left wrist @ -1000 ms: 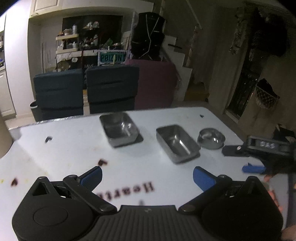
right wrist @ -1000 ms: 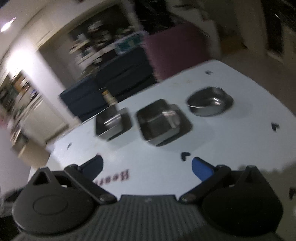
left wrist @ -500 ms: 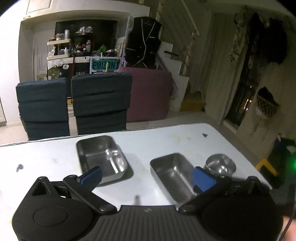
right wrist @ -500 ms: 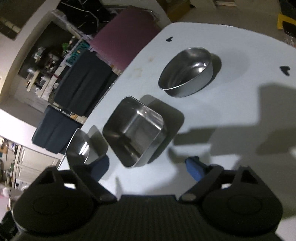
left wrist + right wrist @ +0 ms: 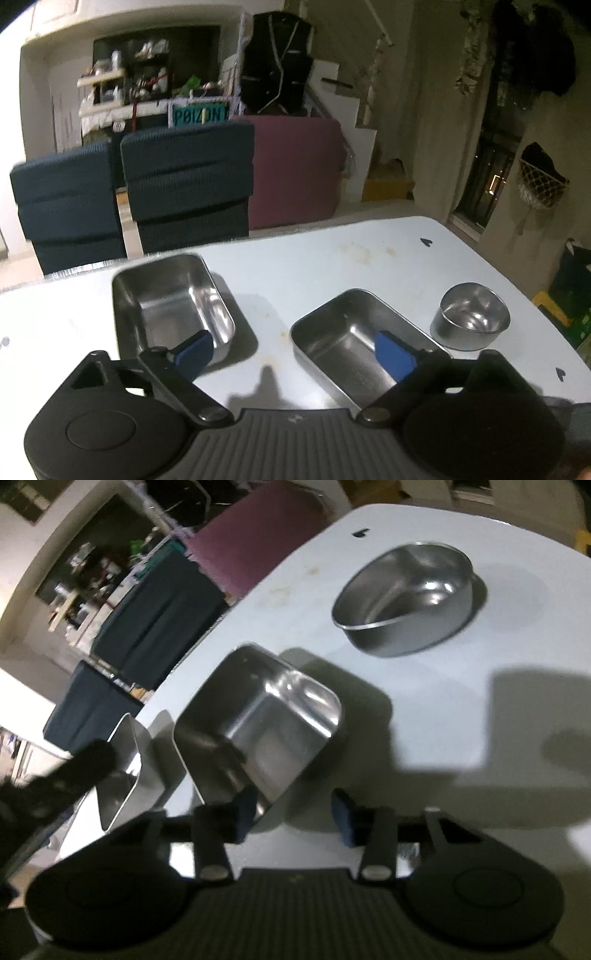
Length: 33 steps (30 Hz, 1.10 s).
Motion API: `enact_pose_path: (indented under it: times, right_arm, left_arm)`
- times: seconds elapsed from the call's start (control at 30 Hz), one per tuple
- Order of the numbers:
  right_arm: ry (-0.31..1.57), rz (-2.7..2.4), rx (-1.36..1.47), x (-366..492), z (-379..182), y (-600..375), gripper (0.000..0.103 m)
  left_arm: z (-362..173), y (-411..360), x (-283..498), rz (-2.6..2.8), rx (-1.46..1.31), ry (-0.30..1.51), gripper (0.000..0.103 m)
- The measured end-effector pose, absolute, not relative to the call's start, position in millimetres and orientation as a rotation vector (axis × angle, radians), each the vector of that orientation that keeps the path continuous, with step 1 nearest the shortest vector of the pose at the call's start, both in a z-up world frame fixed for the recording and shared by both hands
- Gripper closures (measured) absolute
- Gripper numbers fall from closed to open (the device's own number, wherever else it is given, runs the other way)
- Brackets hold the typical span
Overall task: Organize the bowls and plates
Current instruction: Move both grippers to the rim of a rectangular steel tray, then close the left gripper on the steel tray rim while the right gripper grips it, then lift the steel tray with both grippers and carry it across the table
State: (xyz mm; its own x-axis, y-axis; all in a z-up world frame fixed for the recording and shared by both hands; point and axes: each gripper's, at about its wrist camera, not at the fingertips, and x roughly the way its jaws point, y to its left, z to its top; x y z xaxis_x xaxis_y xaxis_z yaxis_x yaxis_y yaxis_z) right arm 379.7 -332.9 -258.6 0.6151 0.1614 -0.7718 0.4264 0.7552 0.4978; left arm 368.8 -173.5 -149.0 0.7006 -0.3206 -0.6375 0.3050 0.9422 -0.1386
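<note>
Two claws closing in on a row of steel dishes

From the left wrist, three dishes are sitting in a row on the white table (image 5: 332, 254), apparently awaiting stacking: a rectangular steel tray (image 5: 171, 299), a second rectangular steel tray (image 5: 351, 339) and a small round steel bowl (image 5: 471, 317). The left claw (image 5: 293, 352) is standing wide apart, empty, narrowing slightly. From the right wrist, the right claw (image 5: 295, 812) is closing partway, straddling the middle tray's near corner without yet clamping it.
</note>
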Motion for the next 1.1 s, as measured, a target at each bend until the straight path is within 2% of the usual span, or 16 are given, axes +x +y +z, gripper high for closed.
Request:
enact_pose_path:
  times: [0.07,0.27,0.43,0.53,0.6,0.67,0.8,1.1]
  right_arm:
    - [0.916,-0.157,0.713,378.5,-257.2,-339.8,0.072]
    - [0.903,-0.155,0.665,373.3,-253.4,-355.5,0.088]
    - [0.906,-0.125,0.555,373.4,-249.2,-354.1,0.094]
    - [0.907,-0.109,0.504,375.3,-249.6,-351.1,0.096]
    - [0.906,-0.096,0.482,378.1,-249.2,-350.9,0.096]
    - [0.907,-0.086,0.452,379.5,-248.1,-350.0,0.097]
    - [0.916,-0.073,0.411,385.5,-245.9,-348.2,0.098]
    - [0.914,-0.038,0.37,378.2,-232.4,-348.1,0.099]
  left_arm:
    - [-154.7,-174.9,371.1,-0.346,-0.046,0.736,0.017]
    - [-169.3,-179.0,370.0,-0.345,-0.051,0.822,0.036]
    - [-181.0,-175.7,371.4,-0.346,-0.114,0.912,0.051]
    - [-186.9,-172.4,371.3,-0.343,-0.126,0.943,0.064]
    - [-188.9,-170.9,371.0,-0.335,-0.133,0.953,0.084]
    - [-188.8,-169.0,370.9,-0.327,-0.142,0.959,0.092]
    - [-183.3,-166.8,366.2,-0.347,-0.171,0.958,0.099]
    - [-161.8,-157.2,343.1,-0.332,-0.218,0.953,0.098]
